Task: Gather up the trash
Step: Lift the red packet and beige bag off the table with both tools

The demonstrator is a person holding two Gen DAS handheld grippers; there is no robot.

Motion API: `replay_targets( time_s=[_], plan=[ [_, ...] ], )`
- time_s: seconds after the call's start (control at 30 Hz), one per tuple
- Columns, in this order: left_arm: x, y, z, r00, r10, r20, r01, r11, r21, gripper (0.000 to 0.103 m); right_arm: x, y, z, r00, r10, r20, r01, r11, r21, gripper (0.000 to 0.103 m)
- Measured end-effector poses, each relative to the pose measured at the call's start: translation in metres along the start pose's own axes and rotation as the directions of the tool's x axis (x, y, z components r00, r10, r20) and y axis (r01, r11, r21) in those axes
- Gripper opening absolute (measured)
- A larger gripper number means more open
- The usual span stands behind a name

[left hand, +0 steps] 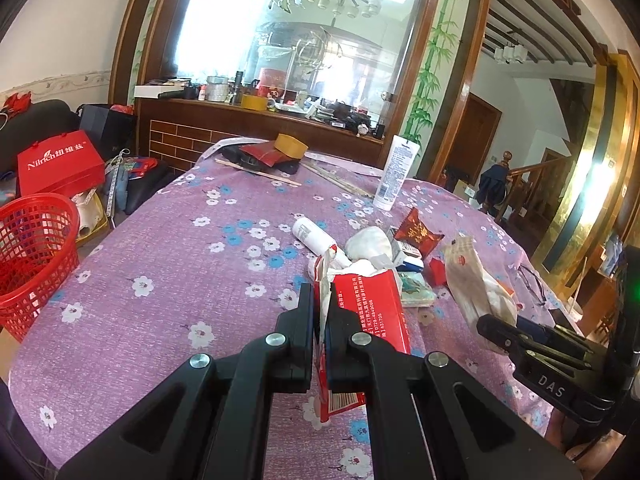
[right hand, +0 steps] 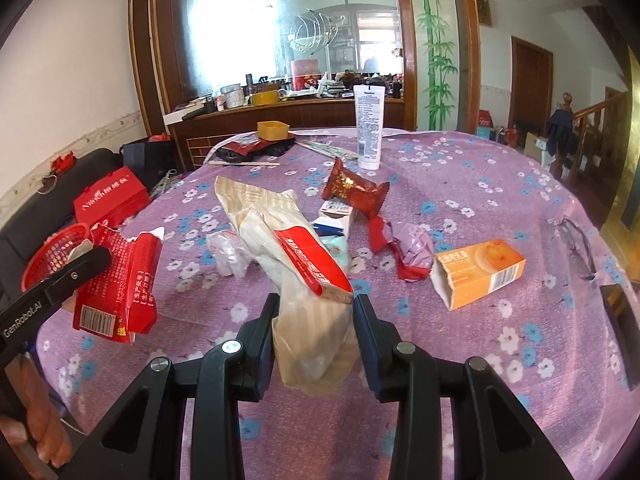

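Tablecloth (right hand: pixel 480 168), purple with white and blue flowers, covers the table and bears the scattered litter. The left gripper (left hand: pixel 320 304) has its fingers clamped on a torn red carton (left hand: pixel 368 300), lifted off the cloth; the right-wrist view shows the same carton (right hand: pixel 120 280) at 9 o'clock. The right gripper (right hand: pixel 314 316) pinches a beige paper bag (right hand: pixel 308 328) between its two fingers, and a red-and-white wrapper (right hand: pixel 310 258) lies on that bag. At 3 o'clock of the bag an orange box (right hand: pixel 480 274) lies on its side, open end toward the bag. A red candy wrapper (right hand: pixel 354 190) lies at 12 o'clock, and beyond it a white tube (right hand: pixel 370 124) stands upright. A red mesh basket (left hand: pixel 34 256) stands off the table's edge at 9 o'clock in the left-wrist view.
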State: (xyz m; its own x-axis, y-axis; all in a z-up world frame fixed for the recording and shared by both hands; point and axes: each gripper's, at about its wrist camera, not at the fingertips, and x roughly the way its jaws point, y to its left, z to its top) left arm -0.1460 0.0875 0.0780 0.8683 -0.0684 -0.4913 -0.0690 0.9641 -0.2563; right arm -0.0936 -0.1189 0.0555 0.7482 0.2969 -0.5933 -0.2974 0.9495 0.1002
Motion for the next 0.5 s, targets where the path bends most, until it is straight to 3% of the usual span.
replay_targets(
  time_s=[0.5],
  plan=[
    [-0.009,0.017,0.008,0.999,0.045,0.023,-0.044,0.998,-0.042,0.004,0.002,0.014,0.007,0.984,0.171,-0.044,-0.169,0.985,0.045,0.04]
  ],
)
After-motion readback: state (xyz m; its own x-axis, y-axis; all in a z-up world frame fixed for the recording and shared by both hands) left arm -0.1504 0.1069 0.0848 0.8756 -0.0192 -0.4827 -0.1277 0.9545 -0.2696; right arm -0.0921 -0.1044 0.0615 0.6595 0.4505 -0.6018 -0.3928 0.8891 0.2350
